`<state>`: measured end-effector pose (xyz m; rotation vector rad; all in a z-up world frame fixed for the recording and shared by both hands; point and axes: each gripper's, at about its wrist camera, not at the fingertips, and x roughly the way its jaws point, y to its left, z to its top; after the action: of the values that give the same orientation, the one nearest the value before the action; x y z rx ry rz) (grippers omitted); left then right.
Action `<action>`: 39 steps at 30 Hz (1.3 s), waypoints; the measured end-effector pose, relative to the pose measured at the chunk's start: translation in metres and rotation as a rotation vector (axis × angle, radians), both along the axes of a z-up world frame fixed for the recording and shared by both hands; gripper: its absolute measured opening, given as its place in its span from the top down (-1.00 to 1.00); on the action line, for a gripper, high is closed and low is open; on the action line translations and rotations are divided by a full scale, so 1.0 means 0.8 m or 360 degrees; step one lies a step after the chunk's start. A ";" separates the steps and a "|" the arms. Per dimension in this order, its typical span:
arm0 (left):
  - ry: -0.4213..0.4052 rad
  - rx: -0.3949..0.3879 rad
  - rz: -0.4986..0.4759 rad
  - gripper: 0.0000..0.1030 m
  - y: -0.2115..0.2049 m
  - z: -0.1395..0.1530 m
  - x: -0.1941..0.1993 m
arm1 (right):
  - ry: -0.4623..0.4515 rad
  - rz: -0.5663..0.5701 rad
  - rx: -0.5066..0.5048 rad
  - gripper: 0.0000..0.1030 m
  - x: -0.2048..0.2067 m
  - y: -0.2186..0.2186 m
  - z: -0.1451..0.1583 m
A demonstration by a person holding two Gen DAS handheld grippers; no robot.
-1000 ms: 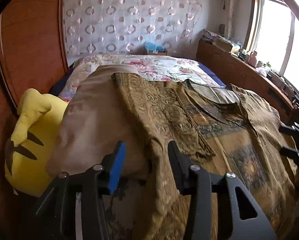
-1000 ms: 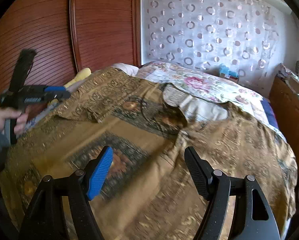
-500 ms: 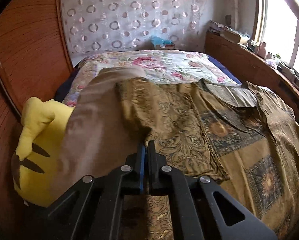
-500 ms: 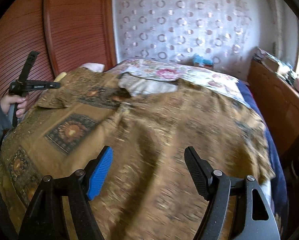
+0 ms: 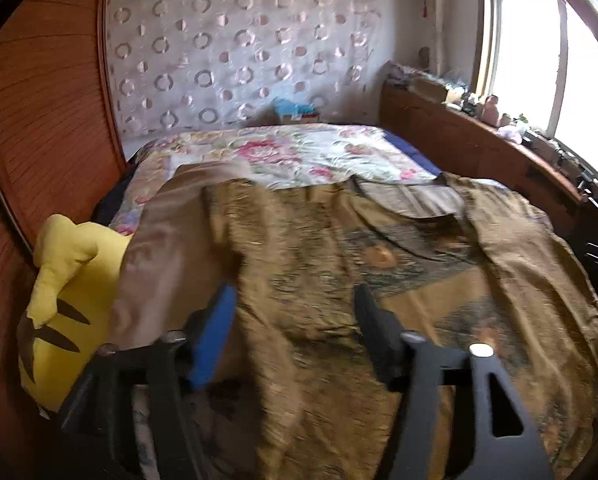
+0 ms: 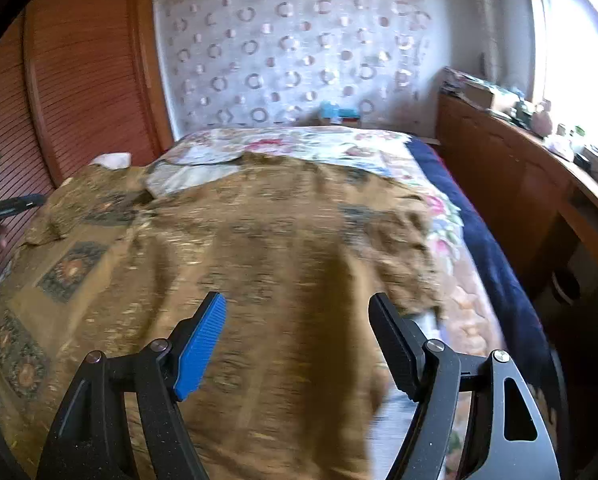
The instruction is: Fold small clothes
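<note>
A golden-brown patterned shirt (image 5: 399, 272) lies spread on the bed, collar toward the far wall; its left sleeve is folded in over the body. It also fills the right wrist view (image 6: 259, 240). My left gripper (image 5: 295, 320) is open, its fingers straddling the folded left edge of the shirt, holding nothing. My right gripper (image 6: 297, 336) is open and empty, low over the shirt's right side. The left gripper also shows at the far left of the right wrist view (image 6: 7, 208).
A yellow plush toy (image 5: 63, 300) lies at the bed's left edge beside a brown cloth (image 5: 167, 248). A floral quilt (image 5: 283, 156) covers the far bed. Wooden wardrobe doors (image 6: 71, 92) stand left; a wooden ledge (image 5: 479, 152) with small items runs along the right under the window.
My left gripper shut on the shirt's left edge half a second ago and has now opened again. My right gripper swung rightward over the shirt, staying open.
</note>
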<state>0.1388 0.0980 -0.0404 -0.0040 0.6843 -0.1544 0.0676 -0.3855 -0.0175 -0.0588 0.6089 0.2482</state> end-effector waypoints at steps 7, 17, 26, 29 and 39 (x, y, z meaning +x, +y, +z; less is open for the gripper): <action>-0.0064 -0.0091 -0.0054 -0.48 -0.037 0.010 -0.033 | 0.0024 -0.0134 -0.0014 -0.47 0.008 -0.032 0.008; -0.0057 -0.0119 -0.0114 -0.48 -0.082 -0.003 -0.056 | 0.0172 -0.0195 0.0057 0.19 0.045 -0.028 0.008; -0.0025 -0.0102 -0.0149 -0.48 -0.109 -0.014 -0.070 | 0.0363 -0.0157 0.0110 0.30 0.051 -0.030 0.000; -0.0021 -0.0103 -0.0160 -0.48 -0.115 -0.016 -0.073 | 0.0379 -0.0126 0.0155 0.51 0.044 -0.030 0.004; 0.0078 -0.0072 -0.0167 -0.48 -0.127 -0.033 -0.065 | 0.0141 -0.0106 -0.0069 0.90 0.020 -0.005 0.041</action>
<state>0.0867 -0.0040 -0.0671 -0.0154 0.7304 -0.2716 0.0836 -0.3897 0.0156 -0.0693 0.7033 0.1736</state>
